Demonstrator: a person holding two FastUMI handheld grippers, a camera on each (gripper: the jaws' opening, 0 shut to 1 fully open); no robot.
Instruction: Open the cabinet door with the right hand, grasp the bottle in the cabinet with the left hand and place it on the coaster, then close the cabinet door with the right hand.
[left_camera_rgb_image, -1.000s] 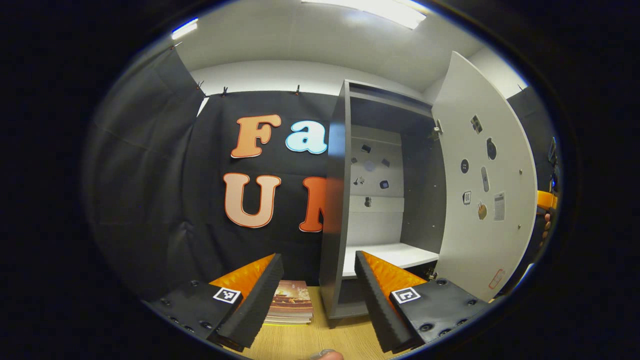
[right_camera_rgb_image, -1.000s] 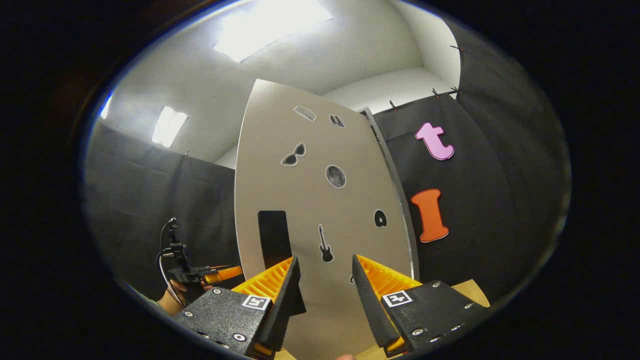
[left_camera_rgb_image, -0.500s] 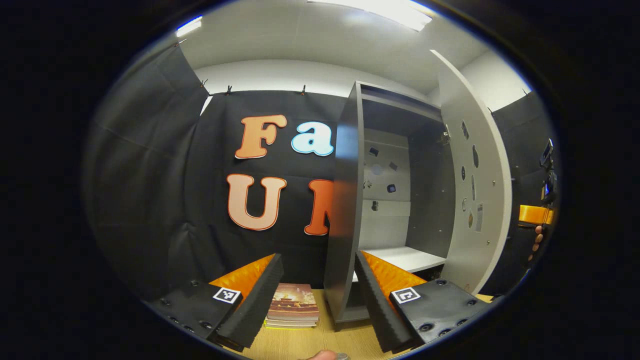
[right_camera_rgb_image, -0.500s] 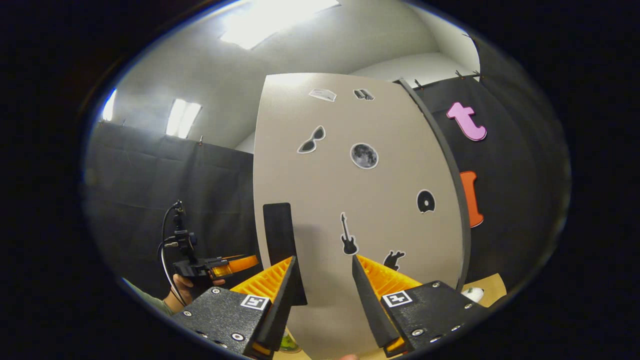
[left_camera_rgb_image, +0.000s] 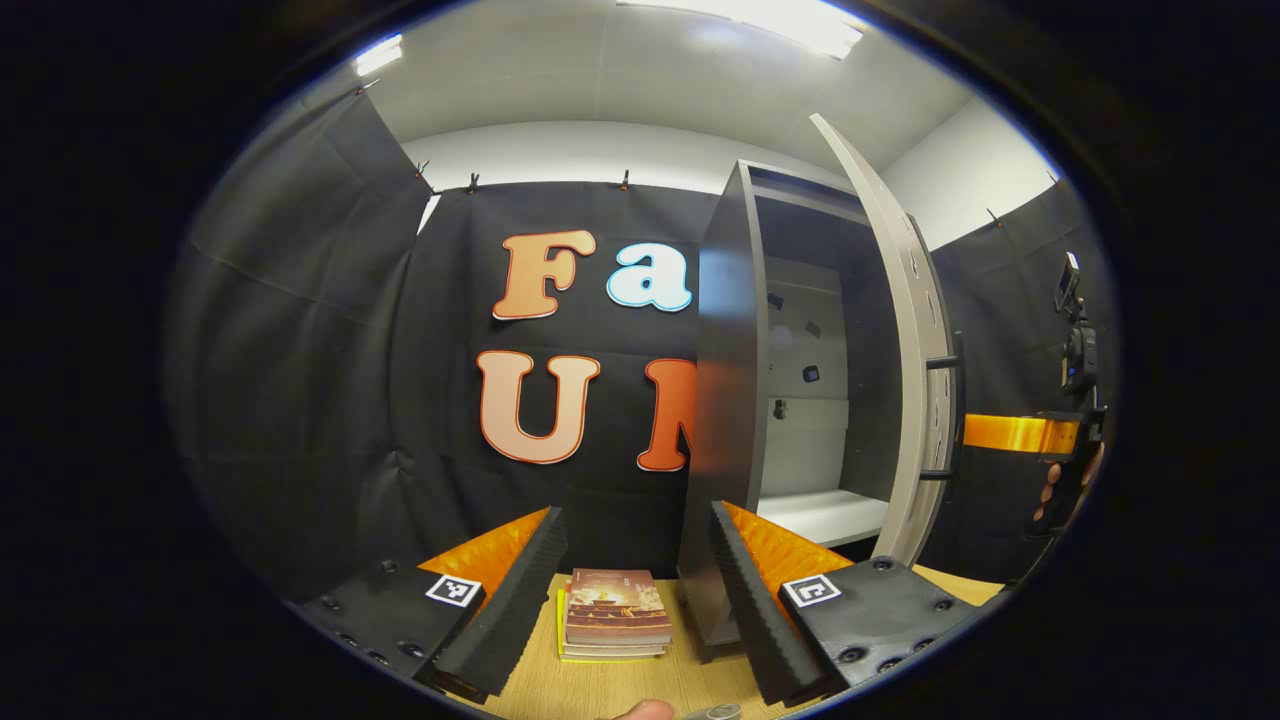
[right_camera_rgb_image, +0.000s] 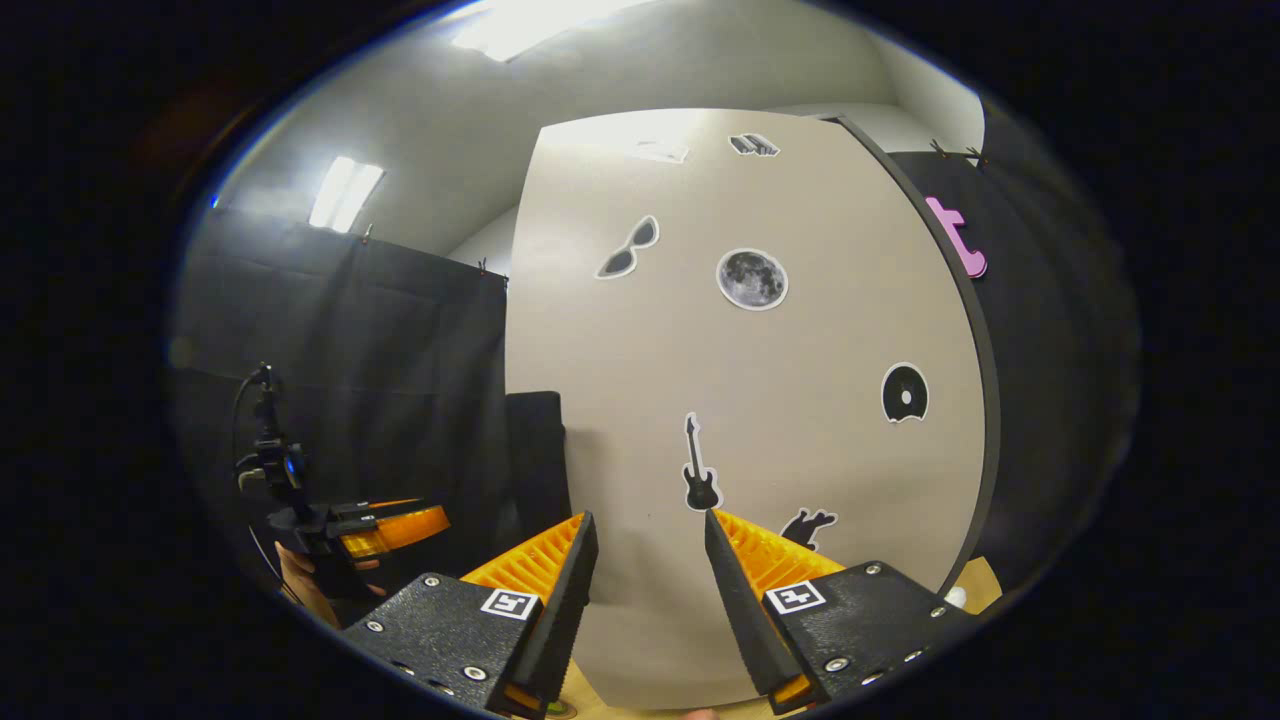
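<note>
A light wood-grain counter (left_camera_rgb_image: 610, 690) is carrying a small stack of books with a reddish-brown cover (left_camera_rgb_image: 613, 625), lying flat. Just beside it, at three o'clock, a tall dark grey cabinet (left_camera_rgb_image: 722, 420) is standing on the counter, its pale inner shelf (left_camera_rgb_image: 820, 512) sitting bare.

You see the cabinet (left_camera_rgb_image: 722, 400), a tall dark grey box standing upright on the table, with its pale door (left_camera_rgb_image: 915, 340) swung partway, edge-on to you in the left gripper view. Inside, a white shelf (left_camera_rgb_image: 820, 512) sits low. In the right gripper view the door's outer face (right_camera_rgb_image: 740, 400) carries small stickers and a dark handle (right_camera_rgb_image: 535, 440) at its left edge.
</note>
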